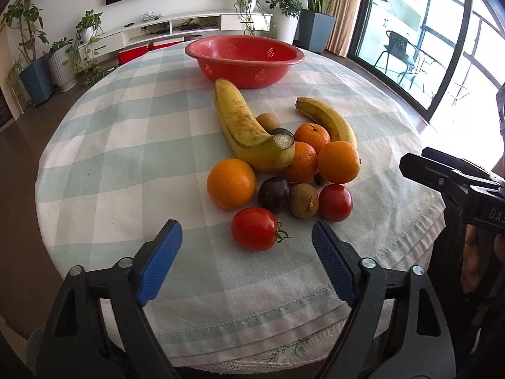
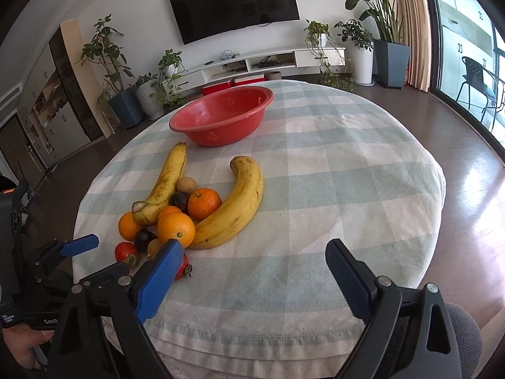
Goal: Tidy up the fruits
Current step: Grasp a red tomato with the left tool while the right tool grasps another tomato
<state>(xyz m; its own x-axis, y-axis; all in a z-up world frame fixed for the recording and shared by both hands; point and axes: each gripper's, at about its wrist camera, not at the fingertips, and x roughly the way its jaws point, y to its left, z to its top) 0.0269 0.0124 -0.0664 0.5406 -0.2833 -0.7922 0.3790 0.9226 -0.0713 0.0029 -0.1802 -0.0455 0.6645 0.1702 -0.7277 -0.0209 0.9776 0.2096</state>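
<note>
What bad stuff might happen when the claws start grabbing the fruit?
1. The spotted banana rests on top of the oranges, so pulling one orange out may tip the pile.
2. The round tomato nearest the open left claw might roll toward the table edge if nudged.
3. The red colander sits far behind the pile, so each fruit could slip during the long carry.

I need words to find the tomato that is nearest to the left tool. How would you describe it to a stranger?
Start at the red basket on the checked tablecloth, then come toward the near edge, past the fruit pile. The tomato lies alone in front of the pile, before the open left tool. Unlike the other tomato, it shows its green stalk and touches no other fruit.
</note>
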